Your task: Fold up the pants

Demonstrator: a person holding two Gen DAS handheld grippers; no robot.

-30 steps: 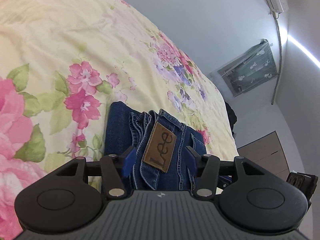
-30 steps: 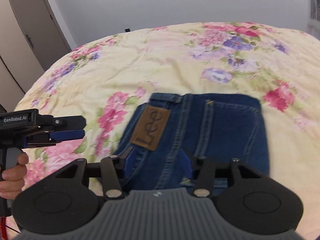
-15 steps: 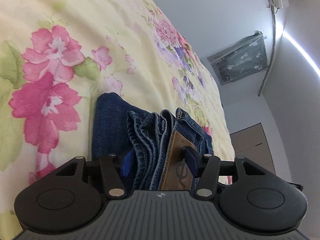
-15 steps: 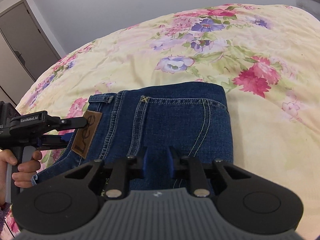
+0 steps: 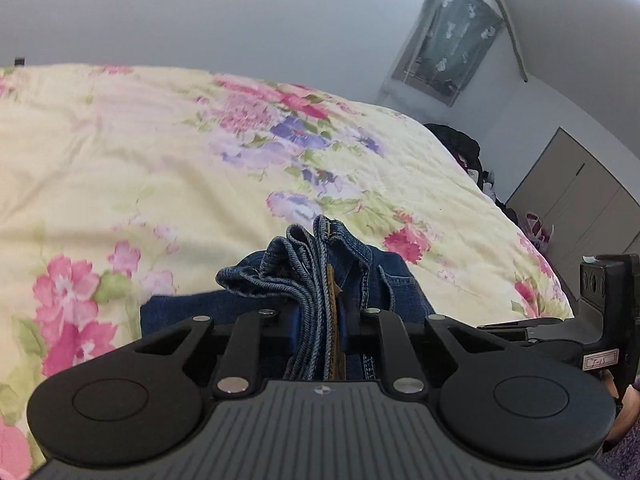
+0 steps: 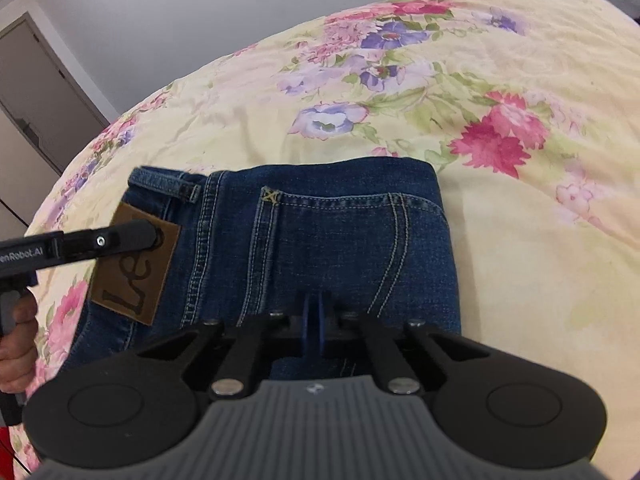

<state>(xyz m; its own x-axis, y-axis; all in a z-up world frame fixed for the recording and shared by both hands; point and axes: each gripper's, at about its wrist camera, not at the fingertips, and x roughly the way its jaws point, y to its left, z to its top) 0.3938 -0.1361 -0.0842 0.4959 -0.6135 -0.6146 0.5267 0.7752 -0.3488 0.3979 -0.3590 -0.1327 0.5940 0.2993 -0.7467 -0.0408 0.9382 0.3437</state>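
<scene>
The pants (image 6: 320, 248) are dark blue denim with pale tan stitching and a brown patch (image 6: 134, 268) lettered in black. The bedspread (image 6: 520, 260) under them is pale yellow, printed with pink, magenta and purple flowers and green leaves. Both claws are black with blue fingertips (image 6: 314, 320) and grey ribbed housings. On the white wall hangs a grey-green curtain (image 5: 448, 36) with white motifs.

Dark blue jeans (image 6: 320, 240) are laid folded on the floral bedspread (image 6: 520, 200). A brown leather patch (image 6: 132, 280) is shown at the bunched waistband (image 5: 316, 272).
</scene>
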